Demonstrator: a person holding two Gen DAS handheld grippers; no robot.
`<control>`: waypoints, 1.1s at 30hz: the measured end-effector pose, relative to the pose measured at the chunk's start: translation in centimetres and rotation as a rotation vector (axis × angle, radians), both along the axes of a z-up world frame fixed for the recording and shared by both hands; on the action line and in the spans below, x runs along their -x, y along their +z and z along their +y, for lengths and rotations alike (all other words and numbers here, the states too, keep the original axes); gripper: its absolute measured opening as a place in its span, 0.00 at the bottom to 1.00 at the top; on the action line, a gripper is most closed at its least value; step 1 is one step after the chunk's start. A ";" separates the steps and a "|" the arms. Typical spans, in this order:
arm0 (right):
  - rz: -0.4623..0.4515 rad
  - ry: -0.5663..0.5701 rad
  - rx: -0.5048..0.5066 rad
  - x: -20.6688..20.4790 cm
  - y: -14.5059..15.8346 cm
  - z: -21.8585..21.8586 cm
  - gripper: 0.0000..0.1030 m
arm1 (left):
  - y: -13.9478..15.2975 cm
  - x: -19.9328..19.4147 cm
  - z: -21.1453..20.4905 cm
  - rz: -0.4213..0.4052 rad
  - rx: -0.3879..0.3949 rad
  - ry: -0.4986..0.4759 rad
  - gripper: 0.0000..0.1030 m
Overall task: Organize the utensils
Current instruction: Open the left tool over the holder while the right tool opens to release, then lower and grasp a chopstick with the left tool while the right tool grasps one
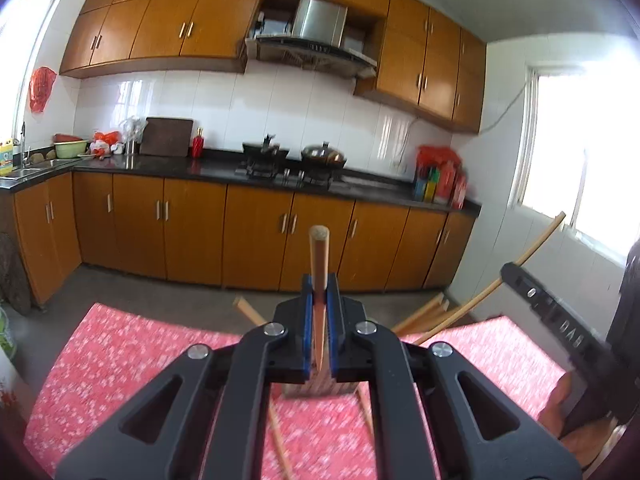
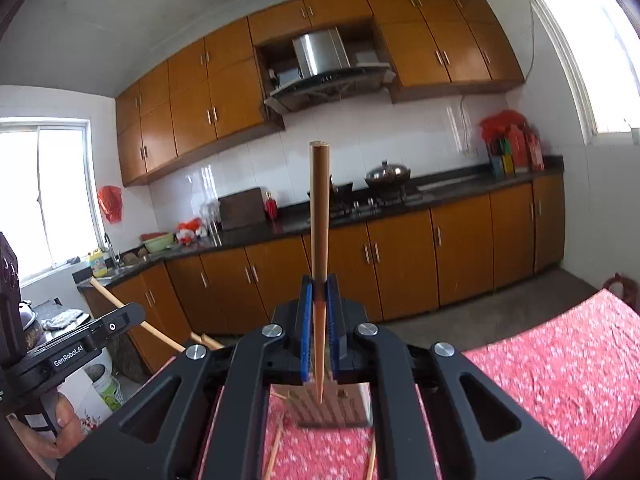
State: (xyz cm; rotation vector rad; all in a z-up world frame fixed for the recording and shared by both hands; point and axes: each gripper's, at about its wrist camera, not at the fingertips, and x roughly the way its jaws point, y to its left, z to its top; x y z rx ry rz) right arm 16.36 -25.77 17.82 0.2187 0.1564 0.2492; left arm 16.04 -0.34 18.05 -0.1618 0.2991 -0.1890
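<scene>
My left gripper (image 1: 319, 286) is shut on a wooden chopstick (image 1: 319, 264) that points up and away, its thin tip hanging over a slotted holder (image 1: 316, 388) on the red floral cloth. My right gripper (image 2: 319, 286) is shut on another chopstick (image 2: 319, 216), its tip likewise over the holder (image 2: 332, 408). Loose chopsticks lie on the cloth beside the holder (image 1: 280, 440) (image 2: 276, 448). More chopsticks (image 1: 424, 314) stick up past the cloth's far edge. The right gripper's body and its chopstick (image 1: 532, 248) show at right in the left wrist view; the left gripper's body (image 2: 80, 344) shows at left in the right wrist view.
The table with the red floral cloth (image 1: 120, 360) (image 2: 560, 360) is below both grippers. Beyond it is grey floor, then brown kitchen cabinets (image 1: 256, 232) with a dark counter, stove and pots (image 1: 320, 154). A window (image 1: 580, 184) is at right.
</scene>
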 end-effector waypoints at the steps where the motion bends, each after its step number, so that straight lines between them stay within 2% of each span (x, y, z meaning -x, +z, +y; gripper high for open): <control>1: -0.019 -0.007 0.002 -0.5 0.5 0.2 0.08 | 0.6 -0.2 -0.2 -0.021 0.007 0.008 0.07; 4: -0.046 -0.027 0.008 -1.5 0.8 0.4 0.08 | 1.7 -1.2 -0.8 -0.070 0.004 0.034 0.07; 7: -0.042 -0.051 0.027 -3.1 0.1 0.8 0.08 | 1.6 -2.6 -1.4 -0.080 -0.018 0.051 0.07; 13: 0.018 -0.070 0.048 -6.7 -1.9 1.5 0.08 | -1.1 -6.5 -1.7 -0.026 -0.014 0.056 0.07; 21: 0.076 -0.063 0.079 -7.8 -3.3 2.4 0.09 | -3.2 -8.9 -1.3 0.035 -0.011 0.049 0.07; 22: 0.081 -0.062 0.078 -7.7 -3.4 2.3 0.17 | -3.3 -8.9 -1.3 0.037 -0.012 0.051 0.08; 23: 0.082 -0.065 0.076 -7.6 -3.4 2.1 0.33 | -3.2 -9.0 -1.2 0.039 -0.010 0.049 0.11; 25: 0.062 -0.079 0.069 -7.1 -3.1 1.7 0.43 | -3.3 -8.7 -1.1 0.039 -0.007 0.055 0.18; 26: 0.056 -0.083 0.071 -6.8 -2.9 1.8 0.43 | -3.2 -8.6 -1.0 0.036 -0.005 0.059 0.21; 33: 0.044 -0.121 0.061 -4.3 -2.2 -0.7 0.43 | -2.8 -6.1 0.6 0.024 -0.011 0.098 0.25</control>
